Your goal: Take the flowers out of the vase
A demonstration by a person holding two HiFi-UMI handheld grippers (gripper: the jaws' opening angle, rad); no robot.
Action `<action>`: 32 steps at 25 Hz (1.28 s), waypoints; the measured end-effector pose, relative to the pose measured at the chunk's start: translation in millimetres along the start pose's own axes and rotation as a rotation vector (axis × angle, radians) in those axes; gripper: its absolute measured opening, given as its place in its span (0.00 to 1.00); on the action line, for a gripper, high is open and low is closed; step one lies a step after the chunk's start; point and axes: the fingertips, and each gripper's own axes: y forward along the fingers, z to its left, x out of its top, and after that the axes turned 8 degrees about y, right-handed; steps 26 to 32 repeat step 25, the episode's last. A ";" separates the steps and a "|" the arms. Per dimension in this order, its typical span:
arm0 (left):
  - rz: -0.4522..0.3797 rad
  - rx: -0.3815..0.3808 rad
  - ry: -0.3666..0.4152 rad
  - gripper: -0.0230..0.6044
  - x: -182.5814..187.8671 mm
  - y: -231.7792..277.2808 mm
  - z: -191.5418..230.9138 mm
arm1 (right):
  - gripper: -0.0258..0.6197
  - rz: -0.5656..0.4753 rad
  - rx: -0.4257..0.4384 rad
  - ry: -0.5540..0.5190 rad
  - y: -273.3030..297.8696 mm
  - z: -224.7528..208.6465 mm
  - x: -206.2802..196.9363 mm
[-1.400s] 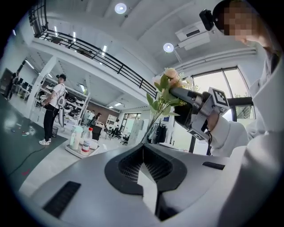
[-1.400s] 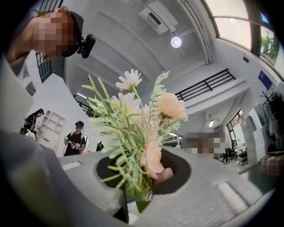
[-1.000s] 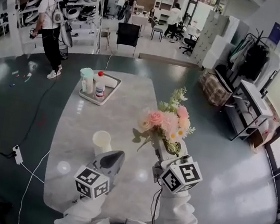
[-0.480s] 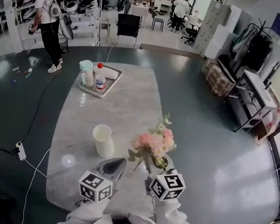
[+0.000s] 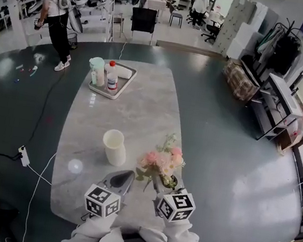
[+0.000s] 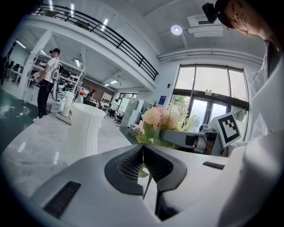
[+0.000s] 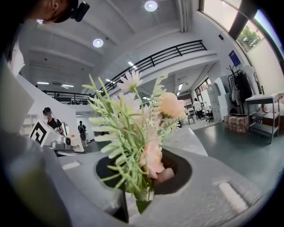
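- Lowered since a second ago, the flowers (image 5: 159, 160) hang at the white vase's (image 5: 114, 147) three o'clock, stems clamped in the right gripper's (image 7: 143, 175) narrow jaws.
- Left gripper (image 6: 143, 153) jaws are pressed together, empty, over the tabletop (image 5: 142, 105).

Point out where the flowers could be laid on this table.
Bare tabletop lies between the tray and the vase, and right of the vase beyond the flowers. The near edge is crowded: left gripper, right gripper, flowers.

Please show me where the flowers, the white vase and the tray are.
flowers (image 5: 159, 160), head view, pink blooms.
white vase (image 5: 115, 150), head view, side wall.
tray (image 5: 125, 86), head view, right rim.
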 end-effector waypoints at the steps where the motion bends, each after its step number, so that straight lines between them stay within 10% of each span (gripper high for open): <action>1: 0.001 0.000 -0.003 0.04 -1.0 1.0 -0.4 | 0.20 0.003 0.003 0.005 0.0 -0.3 -0.2; 32: 0.011 -0.008 -0.124 0.04 -13.0 1.5 8.4 | 0.20 0.014 -0.027 0.089 -3.0 -13.2 -2.5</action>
